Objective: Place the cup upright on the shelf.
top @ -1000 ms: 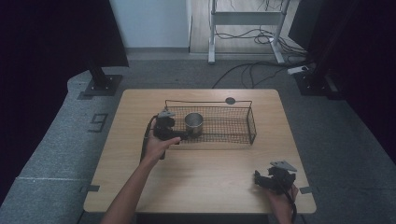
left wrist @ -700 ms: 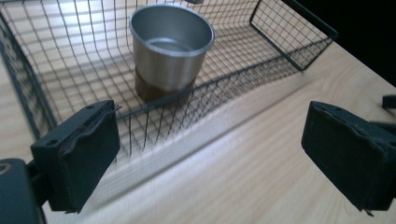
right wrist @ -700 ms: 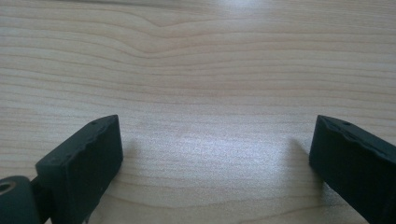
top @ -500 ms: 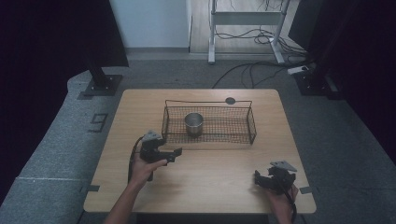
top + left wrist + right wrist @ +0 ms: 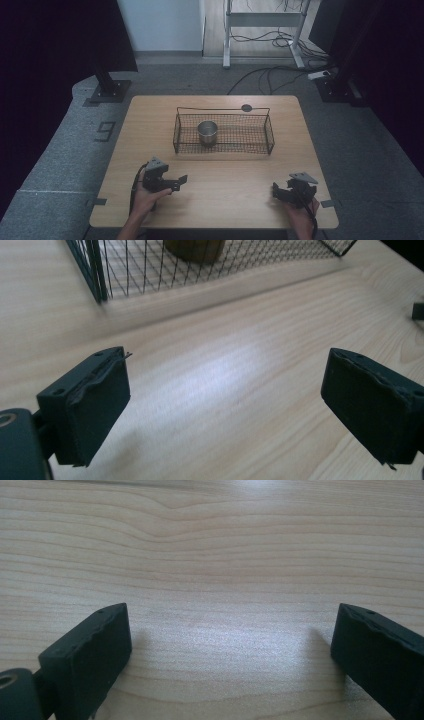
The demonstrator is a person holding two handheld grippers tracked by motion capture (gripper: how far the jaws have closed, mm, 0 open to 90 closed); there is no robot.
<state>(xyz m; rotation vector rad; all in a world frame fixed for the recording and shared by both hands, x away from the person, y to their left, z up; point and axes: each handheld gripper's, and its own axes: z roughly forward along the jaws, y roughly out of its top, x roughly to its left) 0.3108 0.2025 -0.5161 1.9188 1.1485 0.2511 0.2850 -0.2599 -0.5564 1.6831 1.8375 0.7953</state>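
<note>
My left gripper sits near the front of the basket, jaws spread wide and empty. The cup stands upright inside the basket, toward its left end. My right gripper, well off the basket's front right corner, is likewise spread and empty. I'd rest both low and steady, clear of the wire.

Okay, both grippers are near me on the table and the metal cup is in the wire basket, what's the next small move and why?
Probably just rest both grippers. The metal cup stands upright inside the wire basket, and the left gripper and right gripper sit open, empty and apart from it on the table.
</note>
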